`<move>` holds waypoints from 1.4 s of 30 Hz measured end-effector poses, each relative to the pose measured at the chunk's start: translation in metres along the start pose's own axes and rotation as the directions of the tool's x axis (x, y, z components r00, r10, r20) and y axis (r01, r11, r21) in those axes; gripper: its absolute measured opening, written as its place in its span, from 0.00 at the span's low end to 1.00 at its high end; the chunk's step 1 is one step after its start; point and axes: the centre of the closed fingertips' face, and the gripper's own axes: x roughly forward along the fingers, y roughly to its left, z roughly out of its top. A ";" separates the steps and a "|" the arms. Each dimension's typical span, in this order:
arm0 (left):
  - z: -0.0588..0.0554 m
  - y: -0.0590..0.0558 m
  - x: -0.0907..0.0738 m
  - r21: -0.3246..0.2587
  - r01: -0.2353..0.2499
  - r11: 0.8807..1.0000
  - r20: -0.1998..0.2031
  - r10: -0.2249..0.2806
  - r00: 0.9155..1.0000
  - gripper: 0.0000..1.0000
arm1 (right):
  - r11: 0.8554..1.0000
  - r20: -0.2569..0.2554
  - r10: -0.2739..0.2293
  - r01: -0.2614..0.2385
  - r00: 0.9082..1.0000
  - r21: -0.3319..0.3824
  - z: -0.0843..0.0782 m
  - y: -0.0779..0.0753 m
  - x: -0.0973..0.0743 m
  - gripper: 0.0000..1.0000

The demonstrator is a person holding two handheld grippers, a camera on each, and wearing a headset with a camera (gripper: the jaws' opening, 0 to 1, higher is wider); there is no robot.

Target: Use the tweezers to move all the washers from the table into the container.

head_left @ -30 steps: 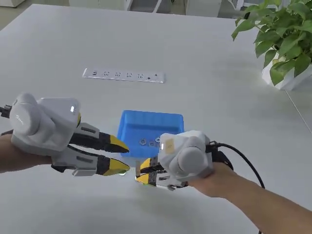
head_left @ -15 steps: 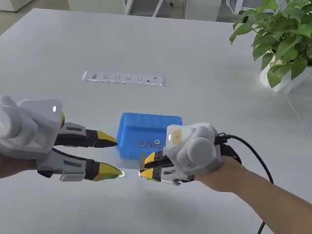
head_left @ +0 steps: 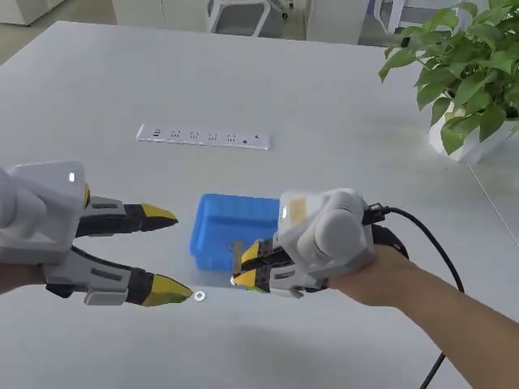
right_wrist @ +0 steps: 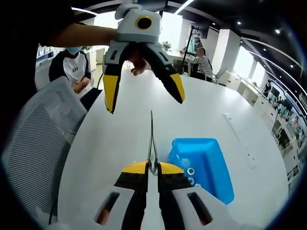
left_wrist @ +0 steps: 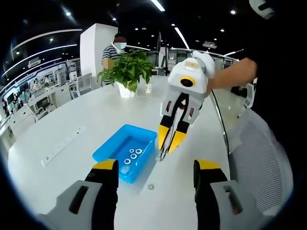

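- Right claw [head_left: 245,271] clenched on thin metal tweezers [right_wrist: 152,139], yellow tips pressed together around the handle end, slim points forward and low over the bench.
- Left claw [head_left: 172,255] released, yellow-tipped jaws spread wide, nothing between them, lower tip just beside a loose washer.
- Bench [head_left: 324,121] broad, pale grey-white and matt, with a rounded edge in both gripper views.
- White power strip [head_left: 203,135] flat on the bench, well beyond the container.
- Leafy green plant [head_left: 462,65] in a white pot at the far right of the bench.
- Black cable [head_left: 422,251] from the right claw back along the person's forearm.
- Open office around the bench: dark ceiling with strip lights and spots, a white column, rows of desks, a grey mesh chair [right_wrist: 33,143] close by, a few people in the background.
- Loose washer [head_left: 199,297]: small flat silver ring on the bare bench in front of the container's near wall, between the two claws, near the tweezers' points but apart from them.
- Container [head_left: 215,235]: shallow blue plastic tray, rectangular with rounded corners, just beyond the right claw.
- Washers [left_wrist: 133,154] inside the container: a few silver rings, close together on its floor.
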 end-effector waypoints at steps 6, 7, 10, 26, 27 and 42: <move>0.000 0.005 -0.002 -0.009 -0.019 1.000 -0.005 0.019 1.000 0.79 | 1.000 0.008 -0.007 0.007 1.000 0.000 0.010 -0.012 -0.008 0.07; 0.000 0.006 -0.002 -0.008 -0.025 1.000 -0.005 0.025 1.000 0.80 | 1.000 0.011 -0.008 0.008 1.000 0.003 0.012 -0.014 -0.009 0.07; 0.001 0.007 -0.003 -0.010 -0.032 0.999 0.000 0.032 0.999 0.82 | 1.000 0.012 -0.012 0.012 1.000 0.002 0.015 -0.021 -0.013 0.07; -0.001 0.018 -0.005 -0.036 -0.077 0.996 -0.002 0.077 0.997 0.99 | 0.999 0.035 -0.037 0.037 0.999 -0.006 0.021 -0.055 -0.014 0.07; -0.001 0.019 -0.005 -0.039 -0.077 0.996 0.000 0.077 0.997 0.99 | 0.999 0.035 -0.038 0.038 0.999 -0.007 0.021 -0.057 -0.013 0.07; -0.006 0.025 -0.004 -0.051 -0.083 0.995 -0.009 0.082 0.997 0.99 | 0.998 0.041 -0.049 0.050 0.998 -0.026 0.003 -0.083 0.003 0.08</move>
